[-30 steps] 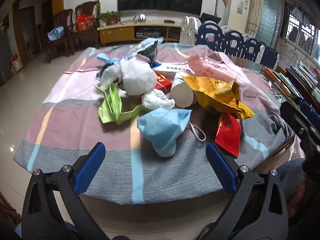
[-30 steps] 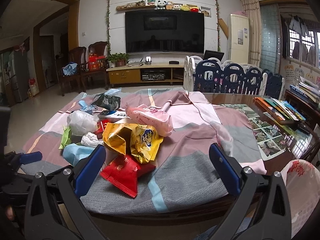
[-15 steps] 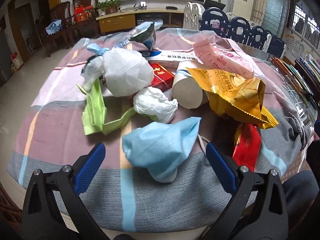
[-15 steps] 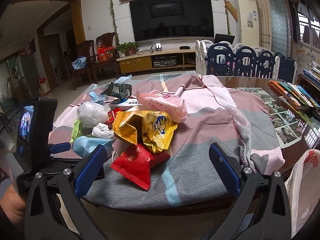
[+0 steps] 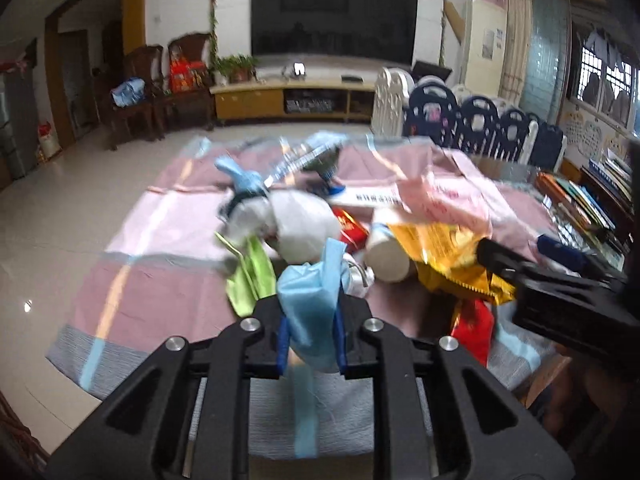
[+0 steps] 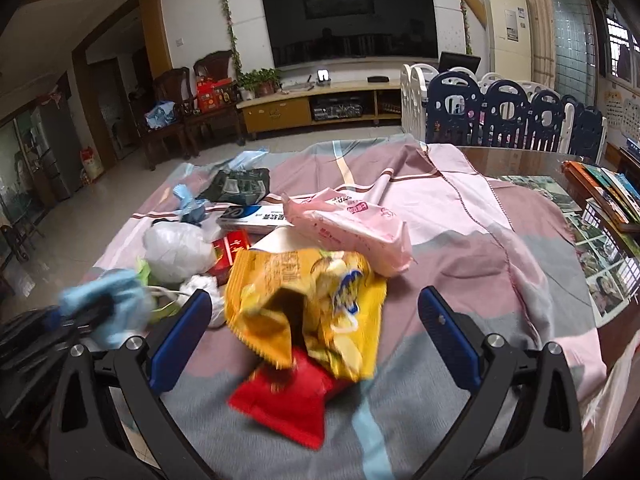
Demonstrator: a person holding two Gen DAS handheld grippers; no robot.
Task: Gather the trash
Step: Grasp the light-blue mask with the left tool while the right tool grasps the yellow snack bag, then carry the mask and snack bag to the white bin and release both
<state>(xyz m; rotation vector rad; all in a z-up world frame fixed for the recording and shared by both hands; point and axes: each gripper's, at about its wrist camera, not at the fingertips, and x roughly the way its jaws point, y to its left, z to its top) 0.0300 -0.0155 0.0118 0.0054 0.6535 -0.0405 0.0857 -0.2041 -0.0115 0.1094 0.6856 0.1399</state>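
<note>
Trash lies heaped on a checked cloth (image 6: 460, 280) that covers most of a table. The left gripper (image 5: 310, 340) has just been closing, and its blue pads now pinch a light blue face mask (image 5: 310, 300), which stands bunched between them just above the near end of the heap. The right gripper (image 6: 314, 334) hangs with its jaws spread wide and nothing between the pads; a yellow snack bag (image 6: 304, 300) and a red wrapper (image 6: 288, 400) lie on the cloth just beyond them.

Writing is there but hard to read. A pink packet (image 6: 352, 232) carries red characters, a long white box (image 6: 252, 216) has blue print and a round logo, and a small red box (image 6: 230, 248) bears gold marks. None of it can be made out as a name, and the snack bag's print is blurred.

The right view shows a dark foil pouch (image 6: 236, 188) at the far side, photographs (image 6: 596, 252) under the glass of the bare table end, and the left gripper low at the left edge with the mask in it. The left view shows a white paper cup (image 5: 386, 252) on its side beside the yellow bag, a white plastic bag (image 5: 296, 224) and a green strip (image 5: 250, 280), and the right gripper (image 5: 520, 258) as a dark shape over the yellow bag.
</note>
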